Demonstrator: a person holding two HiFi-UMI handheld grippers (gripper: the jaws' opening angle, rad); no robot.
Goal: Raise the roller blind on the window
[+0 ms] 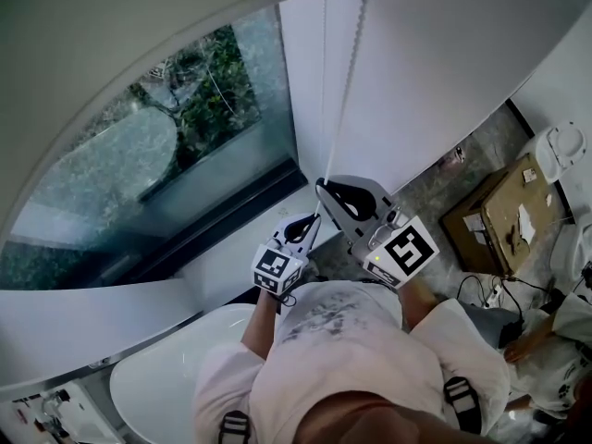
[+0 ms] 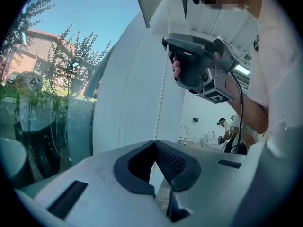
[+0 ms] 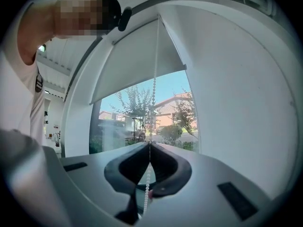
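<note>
Right hand-held gripper [image 1: 321,185] clamps shut on the bead chain [image 1: 347,91], left hand-held gripper [image 1: 313,220] pinching it just below; roller blind [image 3: 137,65] partly covers the window [image 1: 157,146].

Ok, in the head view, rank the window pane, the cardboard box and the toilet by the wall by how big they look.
1. Window pane, by far the largest.
2. Cardboard box.
3. Toilet, the smallest, though it sits near the frame's distorted edge, so that gap is less sure.
</note>
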